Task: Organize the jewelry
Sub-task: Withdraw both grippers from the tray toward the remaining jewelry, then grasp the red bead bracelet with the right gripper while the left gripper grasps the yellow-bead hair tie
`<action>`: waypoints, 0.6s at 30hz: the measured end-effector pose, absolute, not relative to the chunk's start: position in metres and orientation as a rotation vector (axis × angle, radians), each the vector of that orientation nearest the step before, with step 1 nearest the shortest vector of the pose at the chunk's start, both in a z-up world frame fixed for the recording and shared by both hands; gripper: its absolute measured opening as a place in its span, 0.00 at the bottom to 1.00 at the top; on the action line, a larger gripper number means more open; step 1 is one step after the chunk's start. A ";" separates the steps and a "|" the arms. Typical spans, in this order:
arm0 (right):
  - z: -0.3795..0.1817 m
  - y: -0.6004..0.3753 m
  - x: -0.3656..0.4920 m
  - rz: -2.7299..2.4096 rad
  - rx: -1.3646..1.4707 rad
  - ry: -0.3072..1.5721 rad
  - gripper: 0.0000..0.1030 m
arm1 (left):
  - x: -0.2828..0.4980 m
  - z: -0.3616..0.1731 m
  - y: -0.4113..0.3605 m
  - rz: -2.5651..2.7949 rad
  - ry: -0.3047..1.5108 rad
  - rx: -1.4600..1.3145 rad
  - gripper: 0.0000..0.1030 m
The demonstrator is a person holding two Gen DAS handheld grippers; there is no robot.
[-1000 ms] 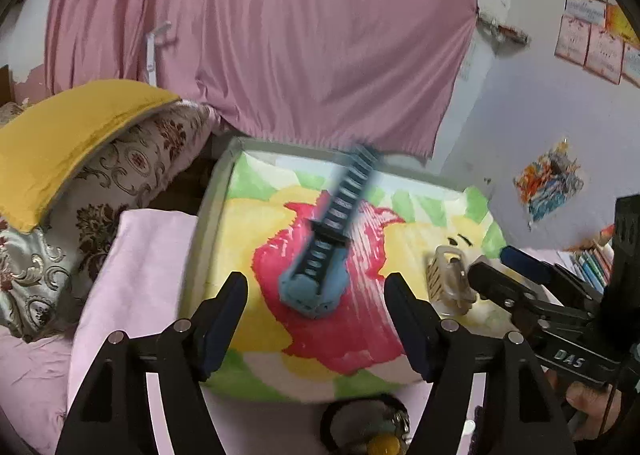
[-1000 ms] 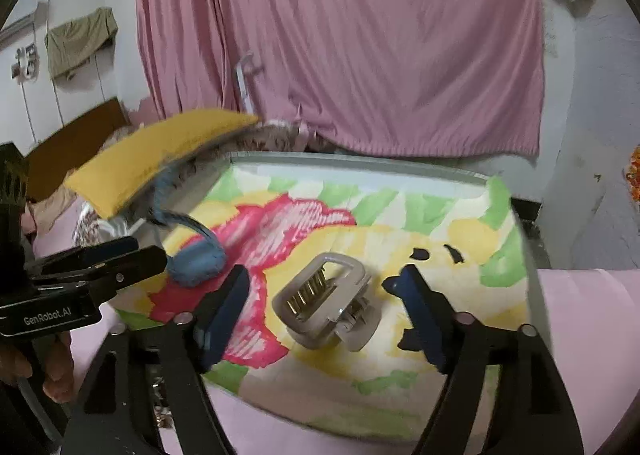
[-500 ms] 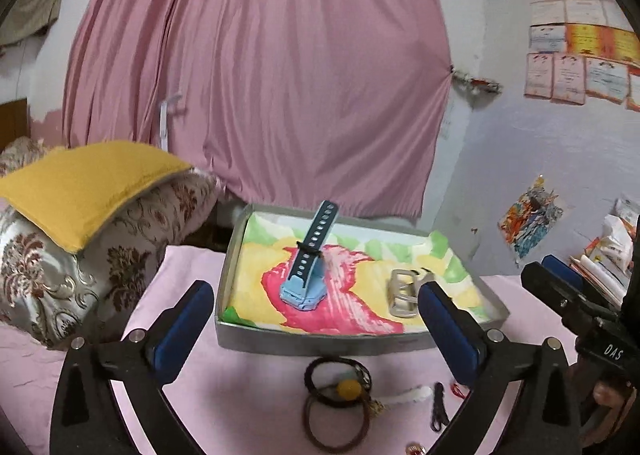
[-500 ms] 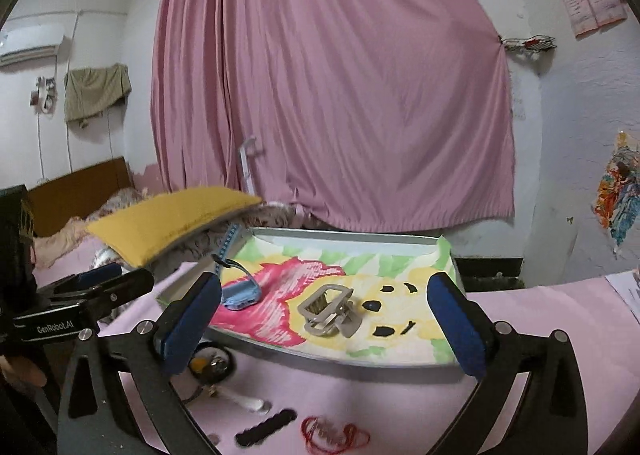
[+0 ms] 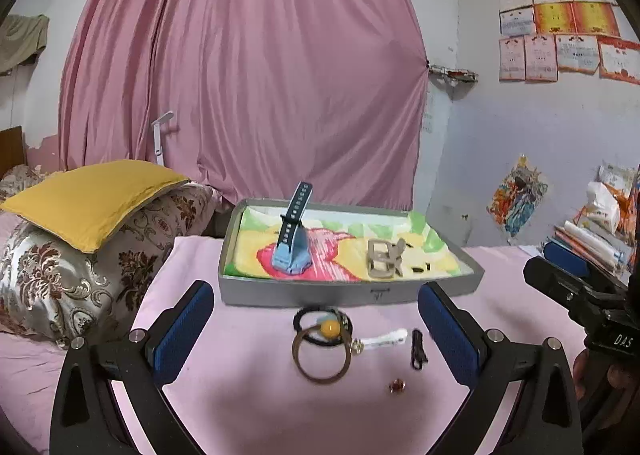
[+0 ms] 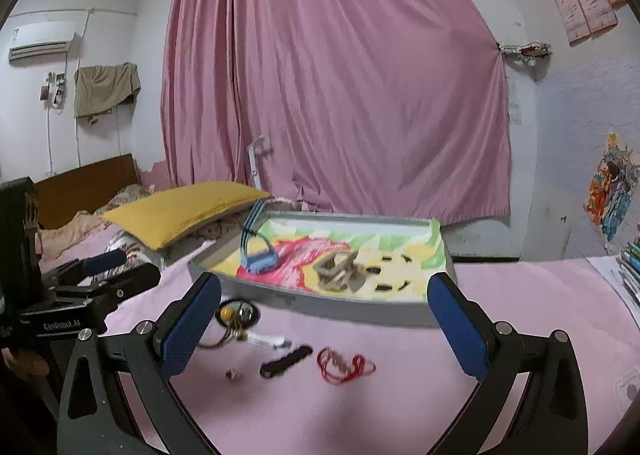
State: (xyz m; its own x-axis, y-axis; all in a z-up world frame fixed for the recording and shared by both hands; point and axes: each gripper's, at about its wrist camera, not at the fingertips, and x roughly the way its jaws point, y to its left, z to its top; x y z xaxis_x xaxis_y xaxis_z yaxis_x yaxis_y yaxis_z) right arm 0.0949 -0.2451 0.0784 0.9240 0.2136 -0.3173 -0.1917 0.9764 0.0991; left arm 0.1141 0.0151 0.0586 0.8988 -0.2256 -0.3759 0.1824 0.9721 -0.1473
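We judge the sorting partly done: the blue watch (image 5: pixel 291 251) and the beige hair claw clip (image 5: pixel 385 258) already lie inside the grey tray (image 5: pixel 344 291). Left out on the pink bed sheet (image 6: pixel 400 395) in front of it are the black hair tie with a yellow bead (image 5: pixel 322 325), a brown ring (image 5: pixel 321 355), a black clip (image 6: pixel 285 361), a red cord (image 6: pixel 345 364) and a small stud (image 5: pixel 397 385). Our left claw (image 5: pixel 316 331) and right claw (image 6: pixel 324 323) both hang released and empty above these pieces.

Soft indoor light, fisheye-warped edges
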 end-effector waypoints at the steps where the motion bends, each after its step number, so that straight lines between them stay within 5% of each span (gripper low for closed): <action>1: 0.076 -0.245 0.095 0.209 0.062 0.347 0.98 | 0.113 0.057 0.015 -0.212 0.410 -0.106 0.99; 18: 0.031 -0.244 0.130 0.263 0.052 0.657 0.98 | 0.139 0.016 0.011 -0.279 0.700 -0.104 0.98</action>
State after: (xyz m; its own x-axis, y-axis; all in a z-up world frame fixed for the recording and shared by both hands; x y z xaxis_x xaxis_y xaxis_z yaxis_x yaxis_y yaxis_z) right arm 0.1302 -0.2439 0.0308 0.7597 0.2578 -0.5970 -0.2249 0.9656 0.1307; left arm 0.1392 0.0114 0.0158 0.7294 -0.2874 -0.6207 0.2183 0.9578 -0.1870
